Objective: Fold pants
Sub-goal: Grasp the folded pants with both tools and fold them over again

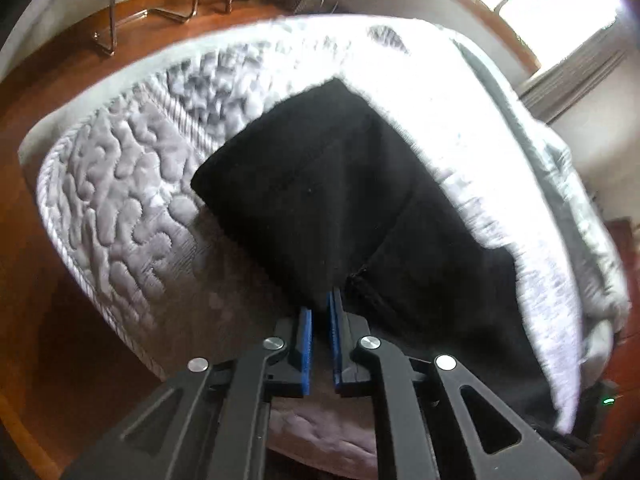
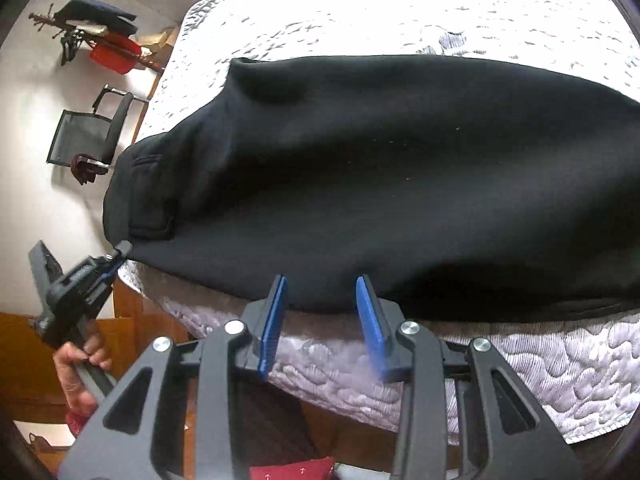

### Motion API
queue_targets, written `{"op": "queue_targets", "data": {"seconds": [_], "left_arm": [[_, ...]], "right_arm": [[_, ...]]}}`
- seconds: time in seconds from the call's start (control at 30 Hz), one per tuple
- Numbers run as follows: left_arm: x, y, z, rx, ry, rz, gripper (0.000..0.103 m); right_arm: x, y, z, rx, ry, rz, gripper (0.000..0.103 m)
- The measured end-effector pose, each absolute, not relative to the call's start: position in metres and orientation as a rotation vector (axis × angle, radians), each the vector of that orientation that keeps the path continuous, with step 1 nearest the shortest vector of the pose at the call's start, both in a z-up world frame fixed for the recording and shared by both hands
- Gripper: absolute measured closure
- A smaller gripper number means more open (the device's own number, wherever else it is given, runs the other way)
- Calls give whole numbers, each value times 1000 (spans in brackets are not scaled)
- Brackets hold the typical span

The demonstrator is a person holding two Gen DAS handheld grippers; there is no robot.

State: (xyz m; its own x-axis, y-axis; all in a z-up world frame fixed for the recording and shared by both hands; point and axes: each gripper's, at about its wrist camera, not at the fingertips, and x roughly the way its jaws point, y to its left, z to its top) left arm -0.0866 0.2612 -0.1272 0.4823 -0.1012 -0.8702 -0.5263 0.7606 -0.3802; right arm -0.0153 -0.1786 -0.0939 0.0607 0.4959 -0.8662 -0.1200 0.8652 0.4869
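Observation:
Black pants (image 1: 340, 200) lie spread along the near side of a quilted grey-white mattress (image 1: 120, 200). My left gripper (image 1: 320, 304) has its blue pads nearly together, pinching a hem of the black cloth. In the right wrist view the pants (image 2: 380, 180) stretch across the mattress (image 2: 540, 368). The left gripper (image 2: 118, 258), held by a hand (image 2: 76, 360), grips their left corner beside a pocket. My right gripper (image 2: 322, 280) stands open at the pants' near edge, its blue pads (image 2: 276, 320) apart and pressing on nothing.
Wooden floor (image 1: 60, 360) surrounds the bed. A black chair (image 2: 88, 132) stands by the wall at left, with a rack of clothes and a red item (image 2: 112, 56) behind it. A bright window (image 1: 540, 0) is beyond the bed. A red cloth (image 2: 292, 472) lies below.

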Motion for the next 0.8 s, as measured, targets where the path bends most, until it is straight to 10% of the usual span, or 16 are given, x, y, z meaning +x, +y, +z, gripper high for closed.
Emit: {"op": "queue_targets", "data": {"seconds": [0.47, 0.8], "left_arm": [[-75, 235, -52, -585, 928, 192, 87], [10, 221, -138, -519, 1126, 149, 100]], "right_arm": [[20, -136, -55, 136, 1319, 612, 63], [84, -69, -120, 33, 1399, 560, 58]]}}
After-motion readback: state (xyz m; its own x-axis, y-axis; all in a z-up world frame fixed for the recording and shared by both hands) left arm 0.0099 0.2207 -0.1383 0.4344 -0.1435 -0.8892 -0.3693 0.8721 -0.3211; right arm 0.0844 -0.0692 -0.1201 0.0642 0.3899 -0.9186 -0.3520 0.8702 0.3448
